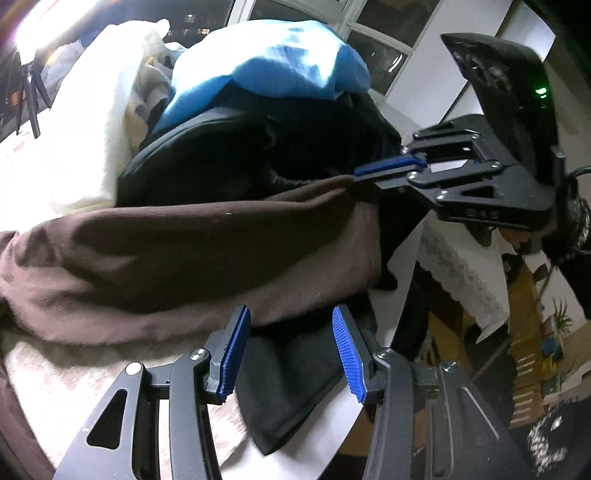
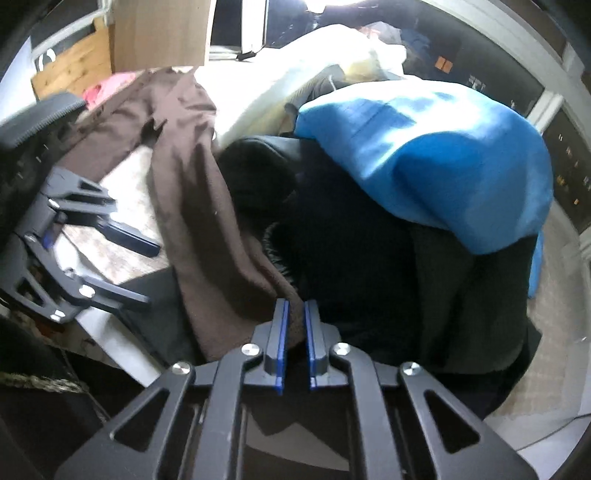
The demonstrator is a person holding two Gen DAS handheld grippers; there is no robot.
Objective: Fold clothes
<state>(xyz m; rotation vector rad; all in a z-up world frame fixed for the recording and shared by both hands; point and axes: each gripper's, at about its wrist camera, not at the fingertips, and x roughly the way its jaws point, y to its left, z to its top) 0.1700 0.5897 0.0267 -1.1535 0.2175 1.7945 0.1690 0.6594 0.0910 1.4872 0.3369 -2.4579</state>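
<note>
Brown garment (image 2: pixel 192 206) lies draped over a heap of clothes on the table (image 1: pixel 373 373), with a blue garment (image 2: pixel 436 162) topping the heap at about 1 o'clock in the right wrist view and a black garment (image 2: pixel 351 258) beneath it at centre.

Right gripper (image 2: pixel 294 314): jaws nearly together, pinching a corner or hem of the brown cloth — fabric fills the narrow gap between the pads. In the left wrist view the same gripper sits at 3 o'clock, blue pad closed on the cloth's right end.

Left gripper (image 1: pixel 291 350): jaws set wide, nothing between them; the brown hem lies just past the tips at 12 o'clock, with dark cloth under the gap. Cannot tell whether the tips touch fabric.

Handling, judged: soft, matte, fleece-like knit. Light, limp, no stiffness of its own, so it will sag between any two holds and drag on the clothes below. Not slippery, not fragile. Best hold looks like an edge or corner, one layer thick if possible, with a second hold well along the same hem to keep it taut.

Orientation: in the right wrist view the long axis runs from 11 o'clock, near a cardboard box (image 2: pixel 162 33), down to the pinched end at 6 o'clock. In the left wrist view it spans 9 to 3 o'clock. Which end is collar or waist — cannot tell; a notch shows near the far end.

Fold stage: garment is rumpled, not squared.
</note>
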